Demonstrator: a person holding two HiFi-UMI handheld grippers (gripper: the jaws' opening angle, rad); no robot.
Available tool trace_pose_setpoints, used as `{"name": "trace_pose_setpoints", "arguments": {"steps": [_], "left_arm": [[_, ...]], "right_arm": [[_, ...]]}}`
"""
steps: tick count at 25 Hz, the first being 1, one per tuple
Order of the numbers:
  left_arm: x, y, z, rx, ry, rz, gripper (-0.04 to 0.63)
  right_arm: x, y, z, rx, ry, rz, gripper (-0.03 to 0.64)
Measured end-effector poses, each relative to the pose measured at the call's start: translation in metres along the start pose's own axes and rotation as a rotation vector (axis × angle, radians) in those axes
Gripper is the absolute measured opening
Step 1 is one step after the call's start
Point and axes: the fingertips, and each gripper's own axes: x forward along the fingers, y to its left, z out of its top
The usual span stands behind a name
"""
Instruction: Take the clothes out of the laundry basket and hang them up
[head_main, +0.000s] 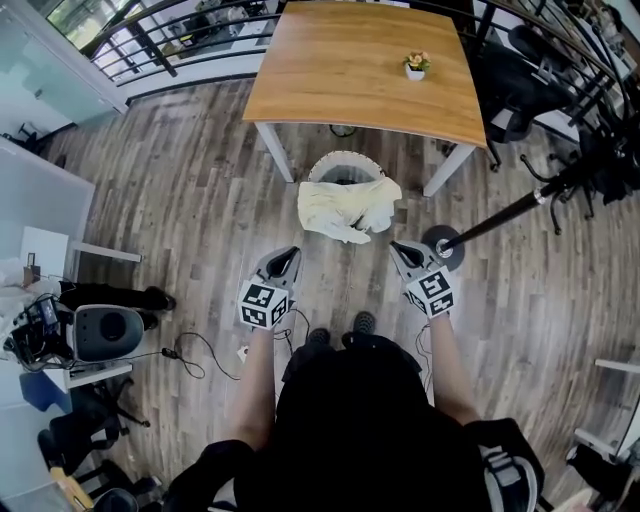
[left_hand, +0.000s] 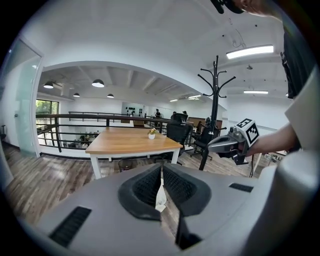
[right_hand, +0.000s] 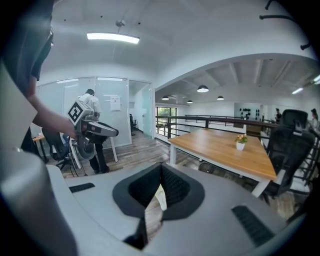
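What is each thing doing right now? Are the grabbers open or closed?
Left gripper: shut, empty.
Right gripper: shut, empty.
Laundry basket: upright, by the table.
Clothes: heaped on the basket, not hung.
Coat rack: standing, upper hooks bare.
Flower pot: upright on the table.

My grey left gripper (head_main: 289, 254) and right gripper (head_main: 398, 247) are showing black-and-white square-marked cubes (head_main: 264, 304). I am seeing pale yellow and white clothes (head_main: 345, 208), a white laundry basket (head_main: 345, 158), a honey-brown table (head_main: 340, 60) with white legs (head_main: 274, 150), and grey-brown planked floor (head_main: 180, 180).
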Motion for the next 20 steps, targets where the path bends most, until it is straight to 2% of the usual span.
{"name": "trace_pose_setpoints", "arguments": {"steps": [14,17,20], "left_arm": [[0.023,-0.022,0.01,0.013,-0.007,0.064,0.031],[0.021,-0.022,0.01,0.004,-0.014,0.076,0.032],[0.02,-0.022,0.012,0.003,-0.03,0.093,0.035]], "right_arm": [[-0.001,-0.033,0.0,-0.026,-0.019,0.072,0.016],[-0.001,-0.033,0.001,-0.022,-0.036,0.086,0.075],[-0.001,-0.033,0.001,-0.017,-0.048,0.1,0.174]]}}
